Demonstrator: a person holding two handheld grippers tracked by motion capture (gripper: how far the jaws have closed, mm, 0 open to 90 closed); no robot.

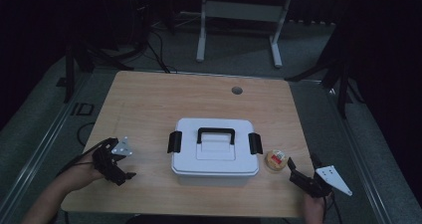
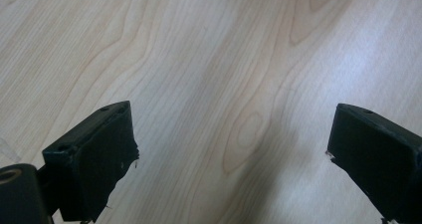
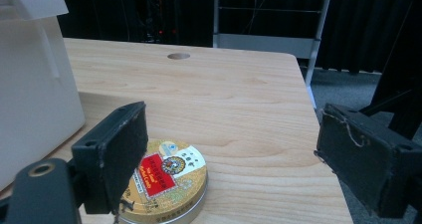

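A white lidded box (image 1: 215, 152) with a black handle and black side clasps stands in the middle of the wooden table (image 1: 149, 99); its white wall (image 3: 30, 84) fills the left of the right gripper view. Just right of the box lies a small round gold tin (image 1: 276, 160) with a red label (image 3: 166, 176). My right gripper (image 1: 293, 171) is open, close behind the tin at the front right, with the tin just ahead of its left jaw. My left gripper (image 1: 122, 169) is open over bare wood (image 2: 224, 84) at the front left, holding nothing.
A round cable hole (image 1: 237, 90) sits near the table's far edge. Beyond the table stands a white table frame (image 1: 239, 30) on a grey floor, with dark stands on both sides. Cables trail off the left edge.
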